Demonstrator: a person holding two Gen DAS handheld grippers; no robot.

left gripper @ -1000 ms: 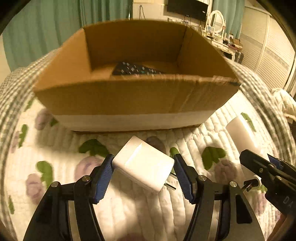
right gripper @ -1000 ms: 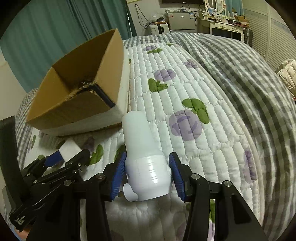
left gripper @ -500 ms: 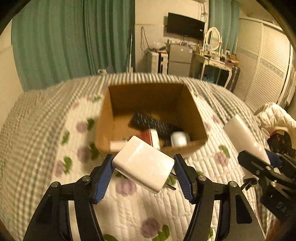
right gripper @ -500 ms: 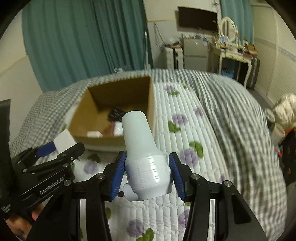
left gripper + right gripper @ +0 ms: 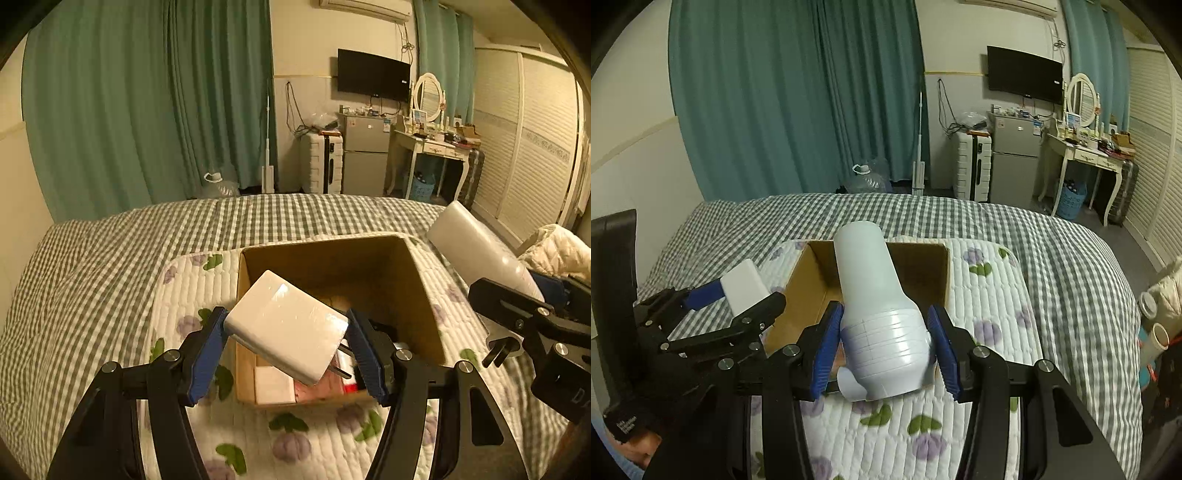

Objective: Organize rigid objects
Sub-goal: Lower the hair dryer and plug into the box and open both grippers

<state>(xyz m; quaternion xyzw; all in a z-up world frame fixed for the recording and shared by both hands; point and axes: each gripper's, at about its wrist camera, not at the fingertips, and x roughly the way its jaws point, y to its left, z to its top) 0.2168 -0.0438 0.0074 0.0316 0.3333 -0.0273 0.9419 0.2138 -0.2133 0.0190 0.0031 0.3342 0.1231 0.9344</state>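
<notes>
My left gripper (image 5: 286, 345) is shut on a white plug adapter (image 5: 286, 326), held high above the near-left part of an open cardboard box (image 5: 424, 288) on the bed. Its metal prongs point down right. My right gripper (image 5: 882, 345) is shut on a white plastic bottle (image 5: 875, 306), held above the same box (image 5: 923, 266). The bottle also shows at the right of the left wrist view (image 5: 476, 251). The adapter also shows at the left of the right wrist view (image 5: 742, 284). The box holds a white item (image 5: 275, 386), a red item and dark things, partly hidden.
The box sits on a white quilted pad with purple flowers (image 5: 314, 439) over a grey checked bedspread (image 5: 92, 277). Beyond the bed are teal curtains, a small fridge (image 5: 364, 162), a suitcase, a dressing table and a wall TV.
Both grippers have risen well above the bed with their objects. The box looked large and close one second ago and now lies small below them.
</notes>
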